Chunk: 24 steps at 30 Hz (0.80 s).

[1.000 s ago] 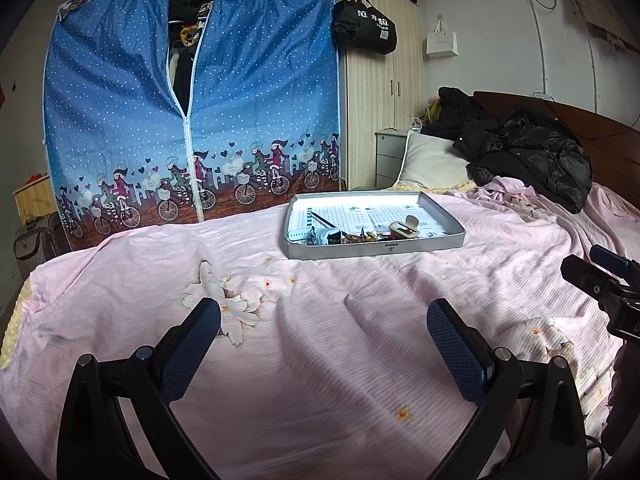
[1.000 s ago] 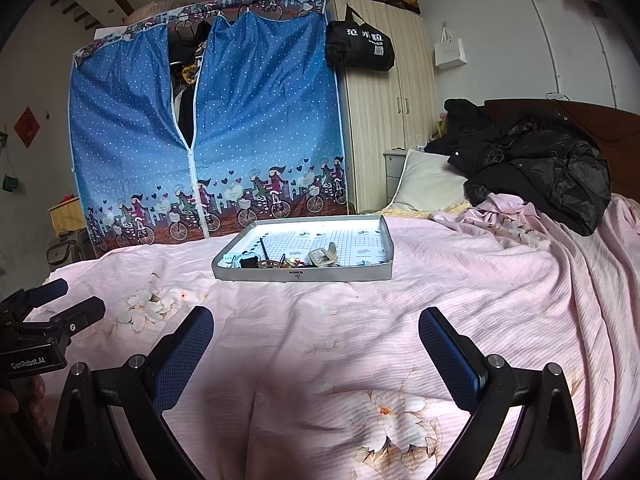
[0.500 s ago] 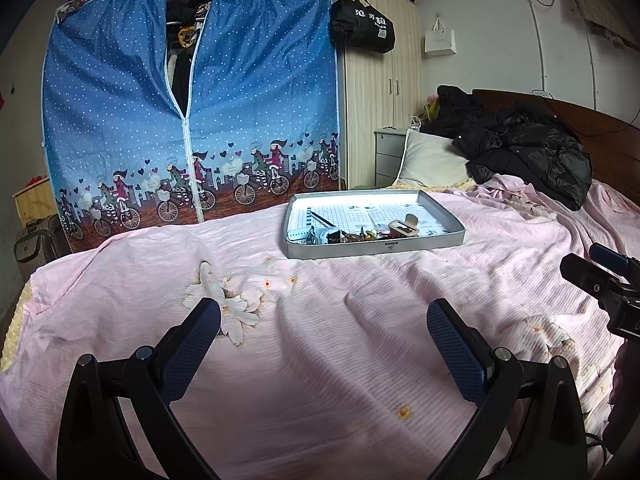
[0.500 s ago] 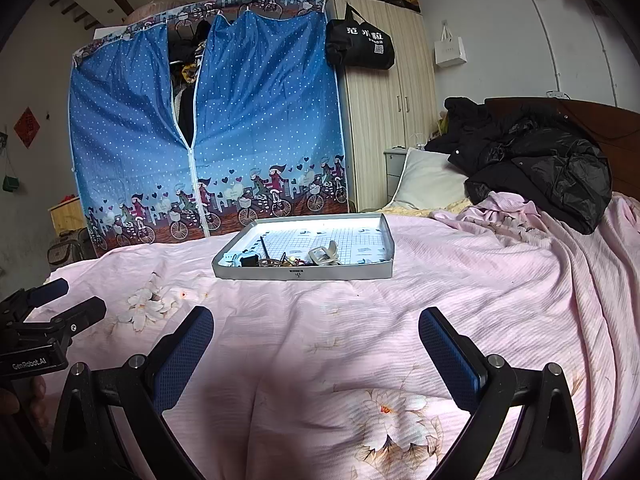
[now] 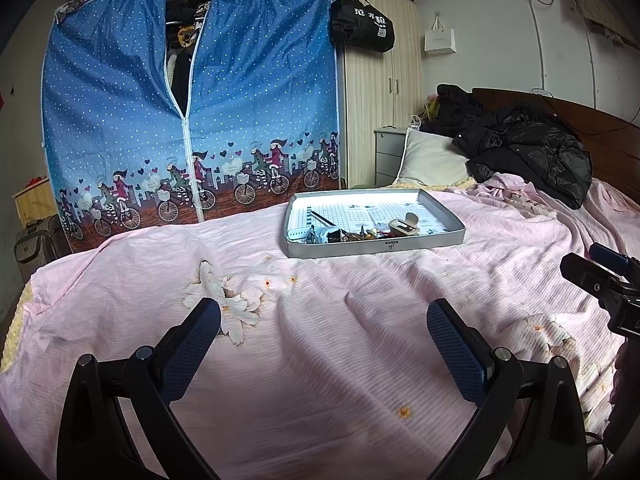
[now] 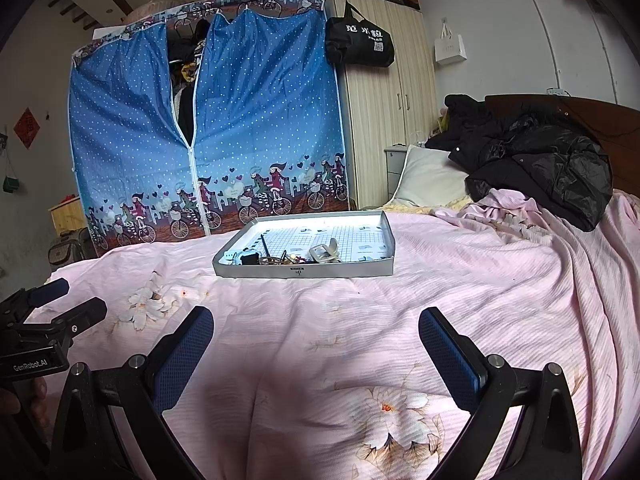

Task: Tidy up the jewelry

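Observation:
A shallow grey tray [image 5: 376, 249] lies on the pink bedspread, well ahead of both grippers; it also shows in the right wrist view [image 6: 304, 271]. A heap of small jewelry [image 5: 352, 235] and a beige open case [image 5: 405, 225] sit along its near edge, with a thin dark stick [image 5: 323, 218] behind them. The same heap [image 6: 276, 258] and case [image 6: 323, 253] show in the right wrist view. My left gripper [image 5: 323, 338] is open and empty above the bedspread. My right gripper [image 6: 316, 344] is open and empty, to the right of the left one.
A blue fabric wardrobe [image 5: 188, 120] and a wooden wardrobe [image 5: 380, 88] stand beyond the bed. A pillow [image 5: 432, 160] and black coats [image 5: 532, 148] lie at the right by the headboard. The bed's left edge drops off near a suitcase [image 5: 36, 244].
Both views have shifted only slightly; the tray sits marginally lower in the left wrist view. Both grippers stay open and empty.

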Each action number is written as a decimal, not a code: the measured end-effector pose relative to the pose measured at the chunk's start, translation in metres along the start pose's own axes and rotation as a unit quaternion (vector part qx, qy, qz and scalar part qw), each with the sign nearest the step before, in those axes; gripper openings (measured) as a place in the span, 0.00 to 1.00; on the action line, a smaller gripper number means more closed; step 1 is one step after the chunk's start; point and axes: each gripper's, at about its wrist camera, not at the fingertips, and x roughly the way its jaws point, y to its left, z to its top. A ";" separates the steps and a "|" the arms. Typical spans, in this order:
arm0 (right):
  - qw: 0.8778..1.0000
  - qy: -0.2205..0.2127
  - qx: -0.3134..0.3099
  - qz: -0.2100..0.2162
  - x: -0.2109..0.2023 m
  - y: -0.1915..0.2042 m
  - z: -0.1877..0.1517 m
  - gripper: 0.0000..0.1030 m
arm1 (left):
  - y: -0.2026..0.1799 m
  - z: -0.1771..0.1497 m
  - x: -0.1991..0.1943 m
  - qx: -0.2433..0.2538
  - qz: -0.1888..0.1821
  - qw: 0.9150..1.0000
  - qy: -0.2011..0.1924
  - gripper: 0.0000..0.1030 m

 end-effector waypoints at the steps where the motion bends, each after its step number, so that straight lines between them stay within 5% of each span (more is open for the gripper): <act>1: 1.000 0.000 0.000 0.000 0.000 0.001 0.000 1.00 | 0.000 0.000 0.000 0.000 0.000 1.000 0.000 0.98; 24: 1.000 0.003 0.001 0.005 -0.004 0.013 -0.011 1.00 | 0.002 -0.002 0.002 0.004 -0.001 1.000 0.000 0.98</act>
